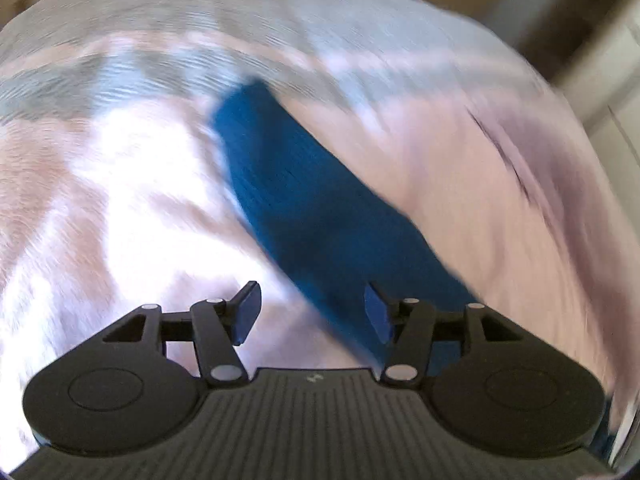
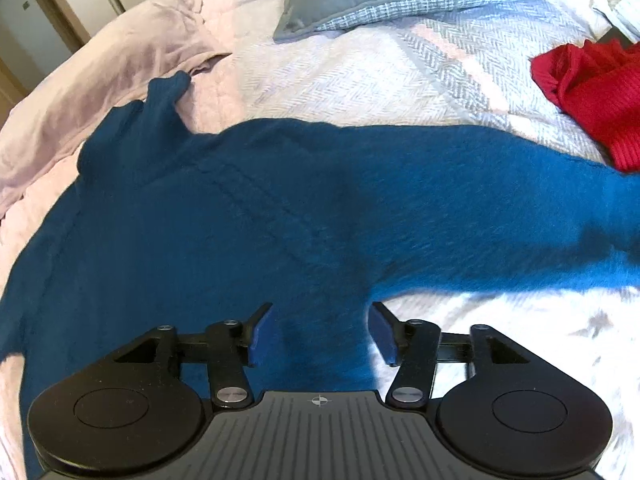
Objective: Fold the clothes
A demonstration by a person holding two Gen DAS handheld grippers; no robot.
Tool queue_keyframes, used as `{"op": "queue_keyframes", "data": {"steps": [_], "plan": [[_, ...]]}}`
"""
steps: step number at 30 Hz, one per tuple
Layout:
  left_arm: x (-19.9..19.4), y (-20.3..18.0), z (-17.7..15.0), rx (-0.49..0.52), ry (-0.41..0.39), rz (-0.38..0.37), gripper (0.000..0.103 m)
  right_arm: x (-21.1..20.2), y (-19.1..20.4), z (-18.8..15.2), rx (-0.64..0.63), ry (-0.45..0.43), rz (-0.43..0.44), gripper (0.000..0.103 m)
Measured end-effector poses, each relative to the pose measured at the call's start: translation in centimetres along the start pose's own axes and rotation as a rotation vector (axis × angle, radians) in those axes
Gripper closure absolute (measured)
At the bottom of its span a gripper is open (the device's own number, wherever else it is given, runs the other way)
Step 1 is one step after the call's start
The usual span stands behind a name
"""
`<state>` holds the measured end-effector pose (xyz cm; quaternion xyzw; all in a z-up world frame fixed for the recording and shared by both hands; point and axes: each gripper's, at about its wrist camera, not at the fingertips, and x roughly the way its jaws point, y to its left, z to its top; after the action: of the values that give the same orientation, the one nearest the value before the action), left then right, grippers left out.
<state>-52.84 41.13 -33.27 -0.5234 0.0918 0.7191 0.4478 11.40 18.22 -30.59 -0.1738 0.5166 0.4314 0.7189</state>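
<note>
We are finding the blue sweater (image 2: pixel 248 208) lying spread on the bed (image 2: pixel 340 64), no fold showing. The left gripper (image 1: pixel 312 312) and right gripper (image 2: pixel 320 334) are hovering released, grasping nothing; we judge all folding is remaining.

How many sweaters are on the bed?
2. The blue sweater is spread across the bed in front of the right gripper; the red sweater is bunched at the far right. More may lie out of view.
</note>
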Motion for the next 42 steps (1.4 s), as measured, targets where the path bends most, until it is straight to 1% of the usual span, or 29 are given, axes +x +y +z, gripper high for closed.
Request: {"op": "queue_keyframes", "data": {"steps": [1,3,5,6,8,9,10,11,14,16,19,20,21,22,23,24,26,27,28,30,33,35,37,39,40,42], "plan": [[0.4,0.8,0.8,-0.043,-0.016,0.0,0.05,-0.1,0.5,-0.2,-0.001,-0.002,-0.002,0.037],[1.3,1.9,2.0,-0.087,-0.03,-0.001,0.05,-0.2,1.5,-0.5,-0.004,-0.007,-0.005,0.037],[2.8,2.3,2.6,-0.107,-0.032,0.018,0.052,-0.2,2.5,-0.8,-0.013,-0.007,-0.009,0.037],[3.6,2.5,2.7,-0.114,-0.023,0.03,0.059,-0.3,2.9,-1.0,-0.023,-0.005,-0.01,0.037],[4.0,2.7,3.0,-0.12,-0.021,0.033,0.078,-0.5,3.4,-1.4,-0.035,-0.006,-0.013,0.037],[3.8,2.4,3.1,-0.104,-0.027,0.016,0.093,-0.6,3.6,-1.6,-0.042,-0.006,-0.015,0.037],[3.6,2.1,3.1,-0.087,-0.034,-0.001,0.094,-0.7,3.8,-1.8,-0.048,-0.007,-0.016,0.037],[2.8,1.2,3.1,-0.054,-0.062,-0.004,0.094,-0.8,4.1,-2.0,-0.055,-0.007,-0.017,0.037],[-0.6,-3.2,2.1,0.123,-0.153,-0.084,0.094,-1.4,4.0,-2.4,-0.05,-0.014,-0.018,0.037],[-3.9,-7.3,0.0,0.282,-0.19,-0.203,0.095,-1.9,3.3,-2.3,-0.026,-0.024,-0.019,0.037],[-9.2,-13.8,-5.9,0.524,-0.156,-0.452,0.097,-2.8,1.7,-2.1,0.018,-0.038,-0.028,0.037],[-11.0,-15.8,-8.6,0.606,-0.113,-0.564,0.097,-3.1,1.1,-2.0,0.034,-0.044,-0.03,0.037],[-12.3,-17.4,-11.3,0.672,-0.053,-0.671,0.094,-3.3,0.6,-1.9,0.051,-0.049,-0.029,0.037],[-12.8,-18.6,-14.2,0.724,0.023,-0.731,0.087,-3.6,0.1,-1.7,0.066,-0.054,-0.028,0.037],[-13.2,-19.8,-17.1,0.775,0.101,-0.789,0.083,-3.8,-0.3,-1.6,0.079,-0.058,-0.028,0.037],[-13.7,-20.9,-20.0,0.824,0.18,-0.845,0.075,-3.9,-0.7,-1.5,0.093,-0.062,-0.029,0.037],[-13.1,-21.9,-25.0,0.938,0.312,-0.83,0.074,-4.0,-1.3,-1.3,0.125,-0.062,-0.02,0.037],[-12.8,-21.8,-26.7,0.985,0.346,-0.801,0.074,-3.9,-1.5,-1.3,0.142,-0.061,-0.01,0.037],[-12.3,-21.6,-27.5,1.017,0.359,-0.767,0.076,-3.9,-1.8,-1.2,0.16,-0.06,0.0,0.037],[-11.3,-20.7,-27.2,1.028,0.362,-0.709,0.077,-3.5,-2.0,-1.2,0.203,-0.053,0.051,0.037],[-9.6,-18.8,-23.9,0.991,0.323,-0.593,0.077,-2.1,-1.6,-1.3,0.287,-0.025,0.177,0.037],[-8.9,-17.6,-21.5,0.973,0.282,-0.515,0.078,-0.4,-0.6,-1.4,0.373,0.022,0.301,0.037],[-8.5,-16.6,-19.1,0.966,0.227,-0.446,0.078,1.5,1.4,-1.3,0.457,0.066,0.438,0.037],[-8.1,-15.8,-17.1,0.959,0.193,-0.404,0.078,3.4,4.0,-1.1,0.513,0.098,0.542,0.037],[-7.9,-15.4,-16.1,0.955,0.177,-0.383,0.078,4.6,5.5,-0.9,0.538,0.123,0.586,0.037],[-7.4,-14.5,-14.5,0.947,0.155,-0.35,0.078,6.8,8.3,-0.7,0.582,0.167,0.641,0.039]]}}
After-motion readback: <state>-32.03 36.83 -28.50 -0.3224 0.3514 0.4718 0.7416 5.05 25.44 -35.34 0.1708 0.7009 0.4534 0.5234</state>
